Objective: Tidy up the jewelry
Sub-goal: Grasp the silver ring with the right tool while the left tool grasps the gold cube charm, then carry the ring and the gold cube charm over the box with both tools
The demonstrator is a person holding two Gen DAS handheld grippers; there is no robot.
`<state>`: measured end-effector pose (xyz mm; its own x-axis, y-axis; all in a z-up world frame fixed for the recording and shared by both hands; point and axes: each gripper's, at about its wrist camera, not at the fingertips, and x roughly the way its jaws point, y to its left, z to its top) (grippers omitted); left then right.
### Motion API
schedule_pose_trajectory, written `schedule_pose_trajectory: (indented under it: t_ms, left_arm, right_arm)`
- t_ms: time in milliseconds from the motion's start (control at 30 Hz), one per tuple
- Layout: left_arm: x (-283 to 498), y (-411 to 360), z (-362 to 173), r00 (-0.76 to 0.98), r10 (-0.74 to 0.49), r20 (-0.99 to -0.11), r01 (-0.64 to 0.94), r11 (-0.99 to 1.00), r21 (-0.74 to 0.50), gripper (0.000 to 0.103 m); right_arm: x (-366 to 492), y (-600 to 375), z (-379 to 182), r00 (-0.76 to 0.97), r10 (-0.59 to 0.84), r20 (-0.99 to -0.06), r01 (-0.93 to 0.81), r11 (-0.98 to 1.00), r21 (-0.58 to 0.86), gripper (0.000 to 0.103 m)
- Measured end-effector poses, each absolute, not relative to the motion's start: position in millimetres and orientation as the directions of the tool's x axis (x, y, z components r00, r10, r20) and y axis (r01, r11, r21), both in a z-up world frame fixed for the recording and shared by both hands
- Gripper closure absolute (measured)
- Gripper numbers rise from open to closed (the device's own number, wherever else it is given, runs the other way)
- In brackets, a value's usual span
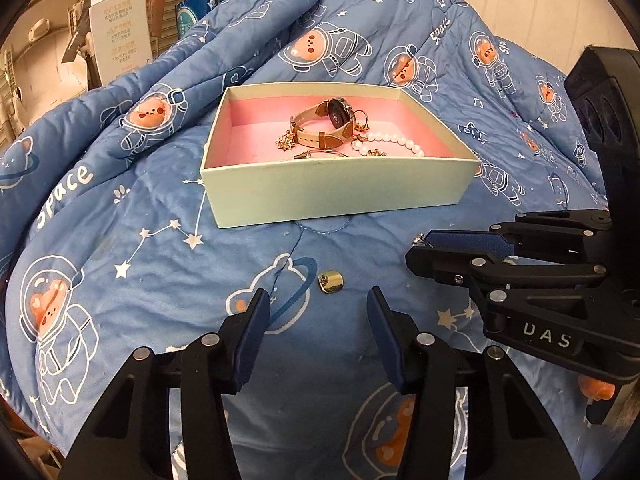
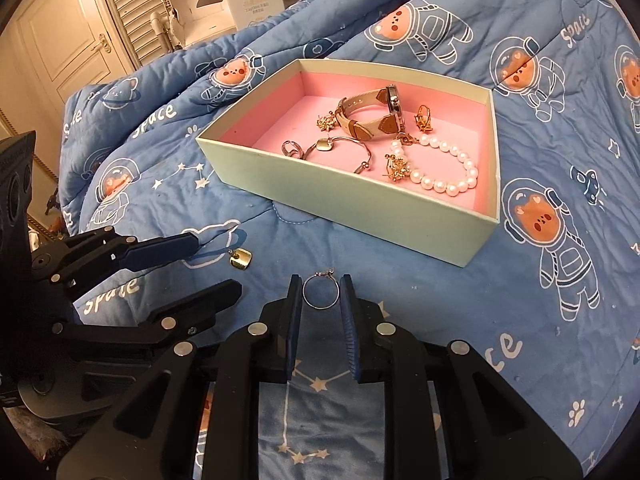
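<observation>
We note a pale green box [image 2: 352, 196] with a pink lining on the blue space-print quilt [image 2: 540, 320], ahead of both tools. Inside it we count a beige-strapped wristwatch [image 2: 370, 112], a pearl bracelet [image 2: 444, 168], a thin gold bangle [image 2: 348, 148] with a small charm, a silver ring [image 2: 292, 149], and several small gold star-shaped earrings [image 2: 326, 122].

Right hand-held gripper [image 2: 321, 292]: narrowed onto a thin silver hoop earring [image 2: 320, 291] that lies on the quilt just short of the box; the hoop sits between the pads and seems to touch both, so we read it as clamped. The tool tilts steeply down toward the quilt.

Left hand-held gripper [image 1: 318, 300]: half spread, nothing between the pads. A small gold square stud earring [image 1: 331, 282] lies on the quilt just ahead of the fingertips, centred on the gap, apart from both pads. This tool also tilts steeply down. The two tools are near each other, the right one's tips just off to the left one's right side.
</observation>
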<state>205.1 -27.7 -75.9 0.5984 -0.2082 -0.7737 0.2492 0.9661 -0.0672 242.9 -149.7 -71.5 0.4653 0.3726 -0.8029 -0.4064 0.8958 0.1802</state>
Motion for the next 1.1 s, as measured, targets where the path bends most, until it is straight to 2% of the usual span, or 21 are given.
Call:
schedule_pose_trajectory:
  t_ms: [200,700,1100]
  left_arm:
    - [213,-36,-81,0.581,-0.206,-0.787,0.253,0.965,-0.065,0.062]
    - [220,-40,-82,0.574,-0.187,-0.797,0.246,0.968,-0.05,0.088]
    - [216,-32,-79,0.578,-0.215,-0.787,0.231,0.968,-0.095,0.089]
  right_arm:
    - [243,-155,-71,0.468,0.371,-0.802,-0.385,0.902,0.193,0.083]
    - [240,-159,-75,0.465,0.368,-0.805,-0.359,0.91,0.208,0.083]
    - [236,-162,-77,0.465,0.367,-0.806,-0.349,0.912,0.214,0.083]
